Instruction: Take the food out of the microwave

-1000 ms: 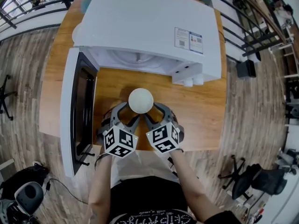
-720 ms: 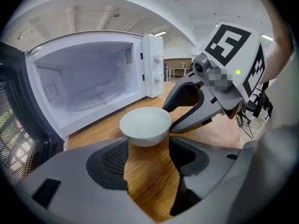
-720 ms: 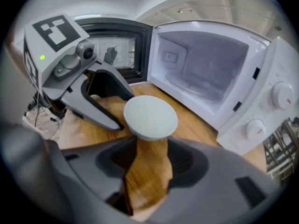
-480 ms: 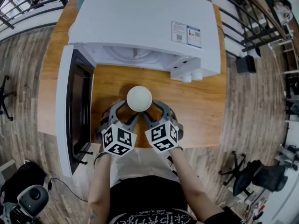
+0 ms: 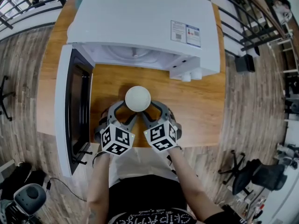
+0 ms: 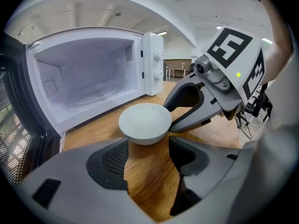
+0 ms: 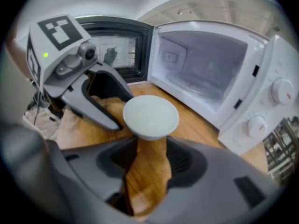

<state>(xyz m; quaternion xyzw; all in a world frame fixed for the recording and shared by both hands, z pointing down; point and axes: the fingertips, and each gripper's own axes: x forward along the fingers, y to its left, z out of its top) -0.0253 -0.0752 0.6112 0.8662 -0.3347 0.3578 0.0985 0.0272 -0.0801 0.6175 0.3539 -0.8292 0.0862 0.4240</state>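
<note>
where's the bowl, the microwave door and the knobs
bowl (image 5: 138, 98), head view, middle of its pale top
microwave door (image 5: 74, 107), head view, on its dark window
knobs (image 7: 283, 91), right gripper view, face of the upper knob

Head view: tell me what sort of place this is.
Probably an office or lab, not a kitchen: the microwave sits on a wooden table, with office chairs and metal railings around.
</note>
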